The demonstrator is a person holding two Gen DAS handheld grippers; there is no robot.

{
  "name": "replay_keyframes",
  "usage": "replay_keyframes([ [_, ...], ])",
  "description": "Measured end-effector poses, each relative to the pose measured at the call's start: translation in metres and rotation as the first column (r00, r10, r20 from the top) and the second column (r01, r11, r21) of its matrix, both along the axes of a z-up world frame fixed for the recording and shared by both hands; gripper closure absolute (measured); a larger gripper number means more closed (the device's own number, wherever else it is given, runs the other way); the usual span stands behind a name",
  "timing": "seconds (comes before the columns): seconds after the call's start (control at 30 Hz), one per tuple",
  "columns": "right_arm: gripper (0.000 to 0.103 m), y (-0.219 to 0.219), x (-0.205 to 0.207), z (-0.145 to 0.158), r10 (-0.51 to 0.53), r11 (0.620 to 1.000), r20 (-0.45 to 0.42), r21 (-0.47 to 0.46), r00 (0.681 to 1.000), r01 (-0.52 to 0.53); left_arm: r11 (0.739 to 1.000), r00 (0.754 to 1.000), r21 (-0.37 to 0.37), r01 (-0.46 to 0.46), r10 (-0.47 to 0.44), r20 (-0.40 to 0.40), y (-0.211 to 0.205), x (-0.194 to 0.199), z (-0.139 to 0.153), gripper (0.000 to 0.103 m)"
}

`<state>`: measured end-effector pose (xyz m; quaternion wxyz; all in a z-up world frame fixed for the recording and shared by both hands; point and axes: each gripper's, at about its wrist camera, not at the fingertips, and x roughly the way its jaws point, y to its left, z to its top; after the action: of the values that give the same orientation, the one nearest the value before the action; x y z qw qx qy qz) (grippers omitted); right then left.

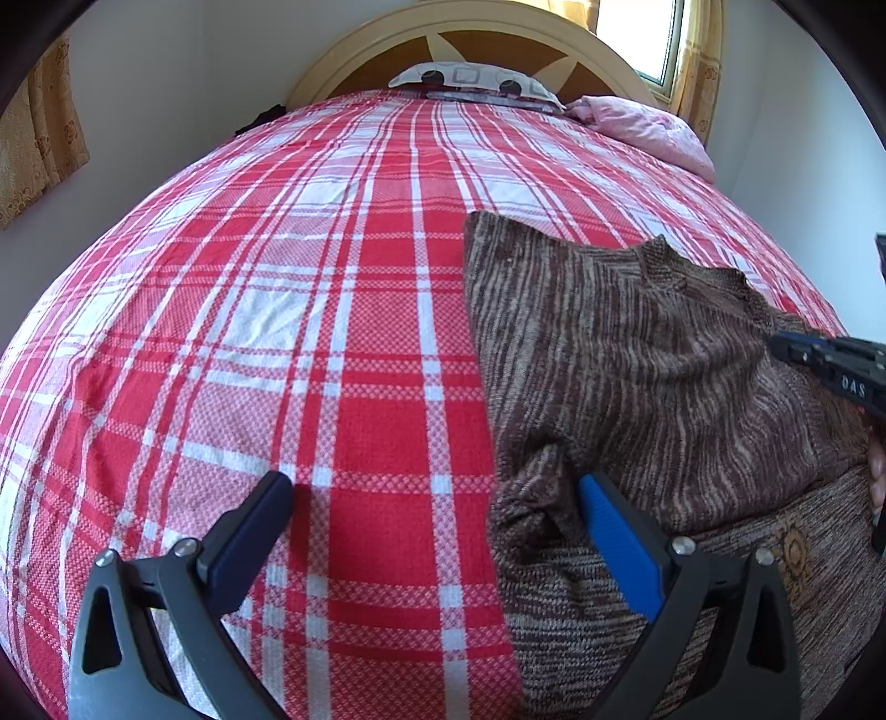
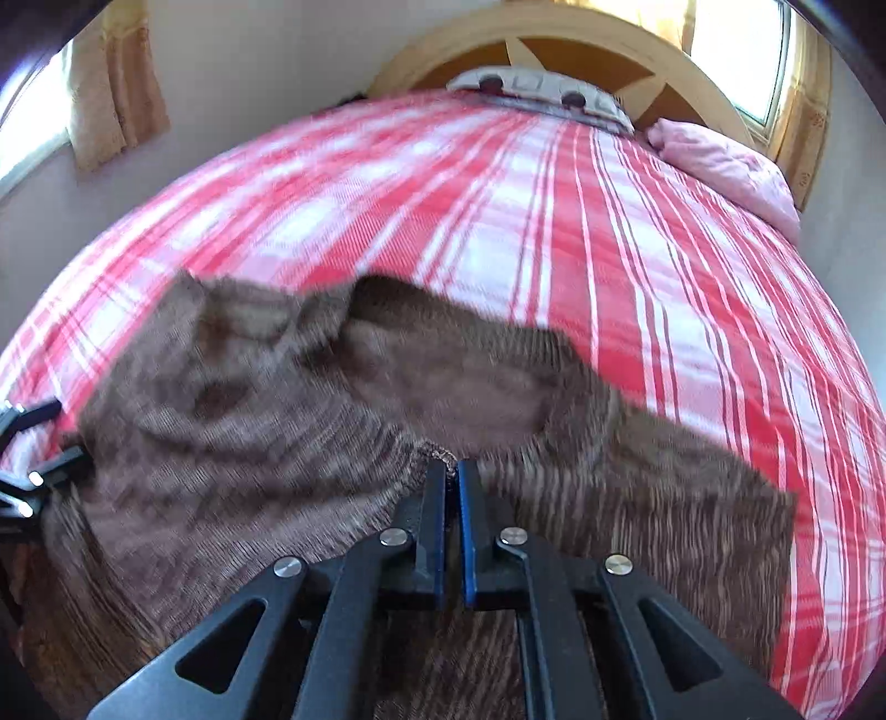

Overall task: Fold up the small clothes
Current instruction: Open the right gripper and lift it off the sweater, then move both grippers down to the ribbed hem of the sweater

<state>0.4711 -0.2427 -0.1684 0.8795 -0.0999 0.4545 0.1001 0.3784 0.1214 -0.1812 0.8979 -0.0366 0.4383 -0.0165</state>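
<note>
- Left wrist view: the left gripper (image 1: pixel 437 498) hangs with its jaws spread wide and nothing pinched; one finger is over the bare plaid bedspread (image 1: pixel 277 277), the blue-padded one just over the near left edge of the brown knit sweater (image 1: pixel 637 360)
- The sweater lies to the right of these jaws, on the right half of the bed, its long axis running from the near edge up toward the headboard (image 1: pixel 498 44); its left edge is straight, and a lumpy fold sits just beside the blue pad
- The right gripper (image 1: pixel 786 346) comes in from the right edge at the sweater's far side, clearly the one engaged with the cloth
- Right wrist view: the right gripper (image 2: pixel 451 471) has its jaws pressed nearly together, pinching a ribbed edge of the sweater (image 2: pixel 249 415) at the tips
- Here the sweater spreads left and ahead of the jaws, blurred, brown with pale streaks, one part lifted and draped rather than flat; the left gripper (image 2: pixel 27 471) shows at its left edge
</note>
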Motion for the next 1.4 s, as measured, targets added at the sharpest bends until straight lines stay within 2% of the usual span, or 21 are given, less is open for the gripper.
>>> replay_keyframes([
  [0.03,0.081,-0.003,-0.006,0.001,-0.011,1.000,0.013,-0.010,1.000,0.011,1.000,1.000,-0.001,0.000,0.000,0.000,0.000,0.001,0.000,0.000],
  [0.07,0.065,-0.009,-0.017,0.006,-0.018,1.000,0.027,0.021,0.999,0.017,1.000,1.000,0.000,0.000,0.000,0.000,0.000,0.001,0.000,0.000],
  [0.1,0.060,-0.014,-0.029,0.012,-0.008,0.996,0.028,0.090,1.000,0.006,1.000,1.000,0.000,0.000,0.000,0.000,0.000,0.001,0.000,0.000],
  [0.17,0.060,-0.017,-0.048,0.020,0.052,0.971,0.020,0.231,0.998,-0.055,1.000,1.000,0.000,0.000,0.000,0.000,0.000,0.001,0.000,0.000],
  [0.2,0.060,-0.014,-0.059,0.023,0.083,0.963,0.034,0.254,0.996,-0.089,1.000,1.000,0.001,0.000,0.000,0.000,0.000,0.000,0.000,0.000],
  [0.27,0.060,0.000,-0.075,0.026,0.141,0.958,0.068,0.241,0.988,-0.153,1.000,1.000,0.002,0.000,0.000,0.000,0.000,0.001,0.000,0.000],
  [0.3,0.060,0.012,-0.085,0.023,0.206,0.952,0.061,0.220,0.977,-0.215,1.000,1.000,0.001,0.000,0.000,-0.001,0.000,0.001,0.000,0.000],
  [0.37,0.060,0.027,-0.093,0.008,0.276,0.946,0.013,0.176,0.961,-0.274,1.000,1.000,0.005,-0.001,0.001,-0.002,-0.001,0.001,0.000,0.000],
  [0.4,0.060,0.033,-0.095,-0.007,0.287,0.952,-0.039,0.121,0.957,-0.281,1.000,1.000,0.009,-0.001,0.001,-0.005,-0.002,0.001,-0.001,0.000],
  [0.43,0.060,0.033,-0.096,-0.014,0.290,0.953,-0.064,0.113,0.955,-0.282,1.000,1.000,0.011,-0.001,0.001,-0.006,-0.002,0.000,-0.001,0.000],
  [0.47,0.060,0.031,-0.099,-0.011,0.287,0.952,-0.056,0.124,0.956,-0.279,1.000,1.000,0.010,-0.001,0.001,-0.005,-0.002,-0.001,0.000,0.000],
  [0.53,0.060,0.030,-0.098,-0.005,0.259,0.959,-0.118,0.148,0.959,-0.241,1.000,1.000,0.001,-0.005,0.005,-0.003,0.000,-0.002,0.000,0.000],
  [0.6,0.059,0.038,-0.100,-0.007,0.283,0.957,-0.184,0.126,0.941,-0.263,1.000,1.000,0.004,-0.006,0.006,-0.003,0.000,-0.003,0.000,0.000],
  [0.67,0.059,0.044,-0.102,-0.010,0.297,0.955,-0.201,0.083,0.933,-0.286,1.000,1.000,0.013,-0.008,0.008,-0.001,-0.001,-0.003,0.000,0.000],
  [0.73,0.059,0.038,-0.100,-0.011,0.283,0.958,-0.208,0.116,0.936,-0.263,1.000,1.000,0.020,-0.014,0.014,0.002,-0.001,-0.004,0.001,0.000],
  [0.83,0.059,0.033,-0.104,-0.013,0.277,0.956,-0.168,0.151,0.946,-0.253,0.999,1.000,0.034,-0.026,0.026,0.005,-0.003,-0.008,0.003,0.000],
  [0.97,0.056,0.027,-0.113,-0.012,0.253,0.962,-0.125,0.141,0.959,-0.235,0.995,0.998,0.084,-0.052,0.049,0.041,-0.006,-0.025,0.014,0.000],
  [1.07,0.052,0.015,-0.132,-0.006,0.231,0.964,-0.102,0.159,0.968,-0.213,0.995,0.995,0.090,-0.049,0.041,0.093,-0.012,-0.046,0.024,0.000],
  [1.3,0.052,-0.012,-0.179,0.013,0.172,0.971,-0.010,0.169,0.985,-0.168,0.994,0.988,0.105,-0.014,-0.002,0.152,-0.027,-0.089,0.043,0.000],
  [1.33,0.051,-0.016,-0.185,0.015,0.160,0.972,-0.002,0.172,0.987,-0.157,0.994,0.988,0.105,-0.012,-0.005,0.157,-0.029,-0.093,0.044,0.000],
  [1.4,0.042,-0.020,-0.199,0.016,0.144,0.973,0.005,0.179,0.990,-0.143,0.994,0.986,0.108,-0.006,-0.012,0.167,-0.032,-0.105,0.048,0.000],
])
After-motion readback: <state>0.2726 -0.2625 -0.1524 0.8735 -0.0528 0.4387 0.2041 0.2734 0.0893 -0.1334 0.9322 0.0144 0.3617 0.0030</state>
